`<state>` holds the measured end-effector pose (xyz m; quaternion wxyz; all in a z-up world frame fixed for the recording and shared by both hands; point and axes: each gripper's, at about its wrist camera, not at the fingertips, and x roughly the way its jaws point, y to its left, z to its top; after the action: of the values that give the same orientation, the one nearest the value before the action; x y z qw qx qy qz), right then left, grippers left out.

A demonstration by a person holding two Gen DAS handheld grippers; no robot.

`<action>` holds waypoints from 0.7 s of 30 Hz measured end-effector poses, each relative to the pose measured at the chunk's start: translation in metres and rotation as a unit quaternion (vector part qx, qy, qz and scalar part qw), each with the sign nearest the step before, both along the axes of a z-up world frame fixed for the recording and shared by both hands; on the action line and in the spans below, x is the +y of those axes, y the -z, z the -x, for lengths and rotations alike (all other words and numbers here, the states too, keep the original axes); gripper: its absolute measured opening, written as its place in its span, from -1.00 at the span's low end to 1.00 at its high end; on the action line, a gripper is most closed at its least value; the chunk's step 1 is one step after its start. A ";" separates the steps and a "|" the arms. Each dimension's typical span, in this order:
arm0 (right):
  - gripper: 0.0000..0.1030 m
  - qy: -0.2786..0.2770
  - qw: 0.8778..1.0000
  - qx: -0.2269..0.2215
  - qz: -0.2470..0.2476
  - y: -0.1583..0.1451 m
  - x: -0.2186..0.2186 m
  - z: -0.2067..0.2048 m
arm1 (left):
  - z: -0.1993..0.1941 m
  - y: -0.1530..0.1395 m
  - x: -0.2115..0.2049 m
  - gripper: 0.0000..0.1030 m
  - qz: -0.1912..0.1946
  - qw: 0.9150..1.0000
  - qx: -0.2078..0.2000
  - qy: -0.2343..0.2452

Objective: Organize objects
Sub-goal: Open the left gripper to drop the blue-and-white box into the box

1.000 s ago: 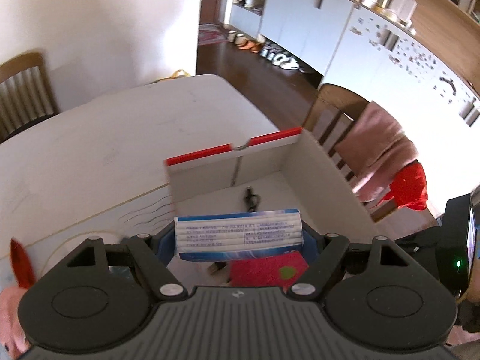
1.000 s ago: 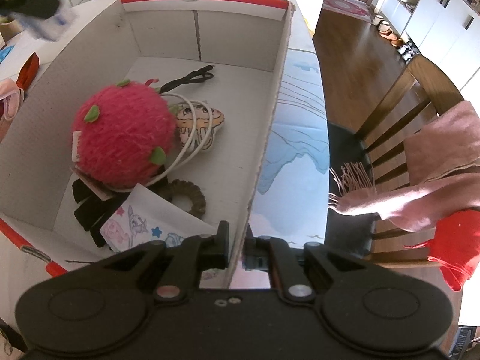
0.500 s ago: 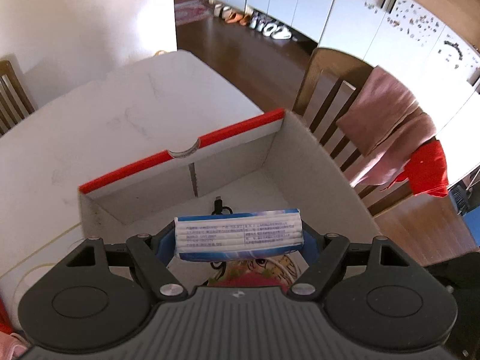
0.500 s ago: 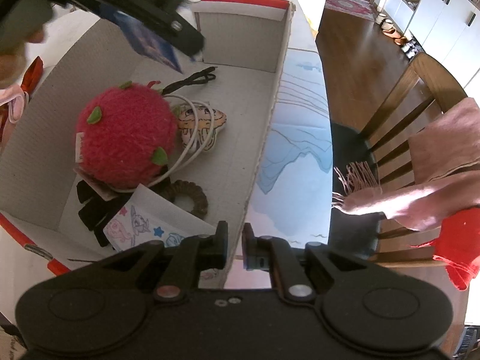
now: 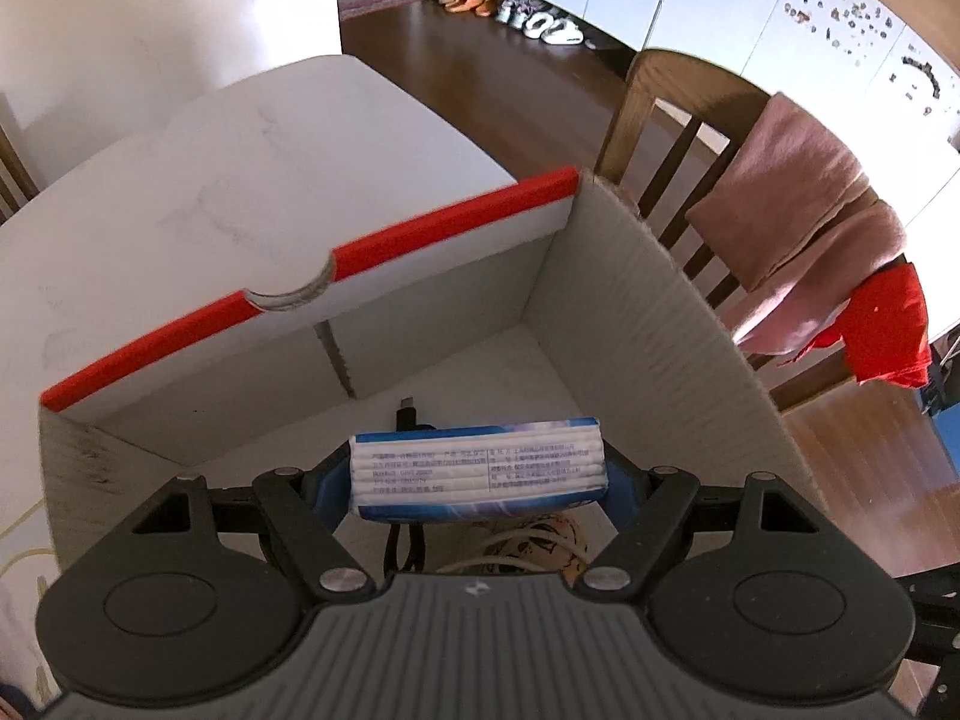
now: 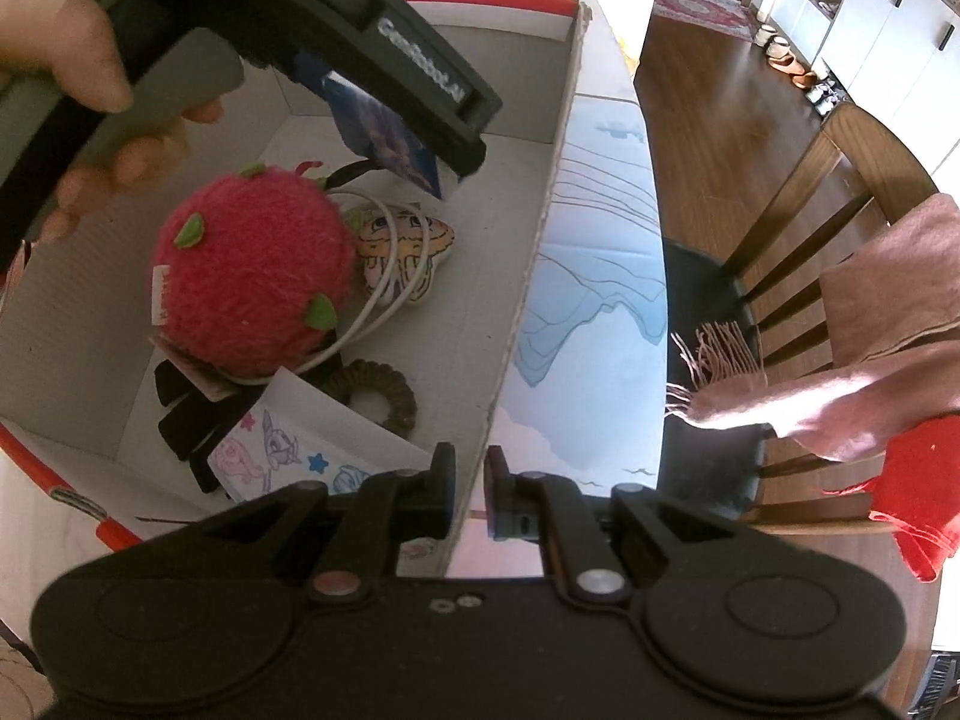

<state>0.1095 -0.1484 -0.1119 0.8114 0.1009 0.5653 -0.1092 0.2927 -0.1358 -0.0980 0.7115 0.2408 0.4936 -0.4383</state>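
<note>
1. Above the open cardboard box (image 5: 630,324), left wrist view: the left gripper (image 5: 477,480) clamps a blue-and-white tissue pack (image 5: 477,474) by its two ends, jaws spread wide to fit it. The pack hangs crosswise over the box interior, clear of the floor.
2. Same view: the box's far wall carries a red rim strip (image 5: 420,234) with a half-round notch. A black cable (image 5: 408,414) lies on the box floor just past the pack; a white cord (image 5: 528,546) and part of a printed plush show beneath it, mostly hidden by the gripper.
3. Same view: the box sits on a white table (image 5: 240,180). To the right, a wooden chair (image 5: 672,114) draped with a pink cloth (image 5: 804,204) and a red cloth (image 5: 888,324).
4. Right wrist view: the right gripper (image 6: 471,495) pinches the box's near side wall (image 6: 540,228), one finger inside and one outside, jaws almost together on the cardboard edge.
5. Same view: a hand (image 6: 72,60) holds the left gripper's body over the box's far end, the pack's blue face under it.
6. Same view, box contents: a fuzzy pink ball (image 6: 252,276) with green leaf spots, a flat cartoon plush (image 6: 402,246) looped by the white cord, a brown scrunchie (image 6: 378,399), a cartoon-printed paper (image 6: 306,450), and a black item (image 6: 186,420), possibly a clip, partly covered.
</note>
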 end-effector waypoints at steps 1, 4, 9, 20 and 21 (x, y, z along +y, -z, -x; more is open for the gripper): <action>-0.83 0.000 1.000 0.000 0.000 0.000 0.000 0.000 | -0.001 0.001 0.001 0.54 -0.002 1.000 0.001 0.000; -0.83 0.000 1.000 0.000 0.000 0.000 0.000 0.000 | -0.001 0.005 -0.003 0.55 0.000 1.000 0.005 0.000; -0.83 0.000 1.000 0.000 0.000 0.000 0.000 0.000 | -0.002 0.007 -0.004 0.59 -0.002 1.000 0.012 0.003; -0.83 0.001 1.000 0.001 0.000 0.001 0.000 0.000 | 0.000 -0.013 0.016 0.60 0.030 0.999 0.014 -0.008; -0.83 0.000 1.000 0.001 0.001 0.001 0.001 -0.001 | 0.000 -0.016 0.019 0.60 0.033 0.999 0.013 -0.010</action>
<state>0.1101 -0.1477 -0.1129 0.8107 0.1000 0.5663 -0.1101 0.2930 -0.1170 -0.0816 0.7170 0.2066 0.4904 -0.4502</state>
